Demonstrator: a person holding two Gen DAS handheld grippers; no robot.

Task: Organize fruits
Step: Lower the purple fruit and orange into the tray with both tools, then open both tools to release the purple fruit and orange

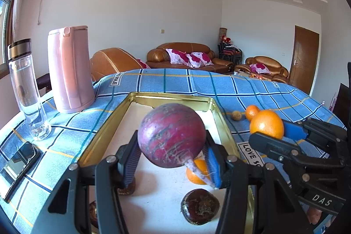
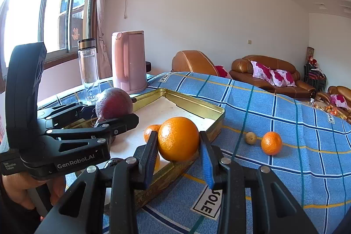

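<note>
My left gripper [image 1: 172, 157] is shut on a large round red radish [image 1: 172, 134] and holds it above the gold-rimmed tray [image 1: 101, 131]. It also shows in the right wrist view [image 2: 114, 103]. My right gripper [image 2: 178, 153] is shut on a big orange [image 2: 178, 138] over the tray's right rim [image 2: 216, 122]. That orange also shows in the left wrist view [image 1: 266, 124]. In the tray lie a small orange [image 1: 197, 174] and a dark brown chestnut-like fruit [image 1: 199, 206]. On the cloth sit a small tangerine [image 2: 271, 143] and a tan longan-like fruit [image 2: 250, 138].
A pink kettle [image 1: 70, 69] and a clear water bottle [image 1: 27, 89] stand at the table's far left. A phone [image 1: 19, 166] lies near the left edge. The blue checked tablecloth [image 2: 285, 168] covers the table. Sofas stand behind.
</note>
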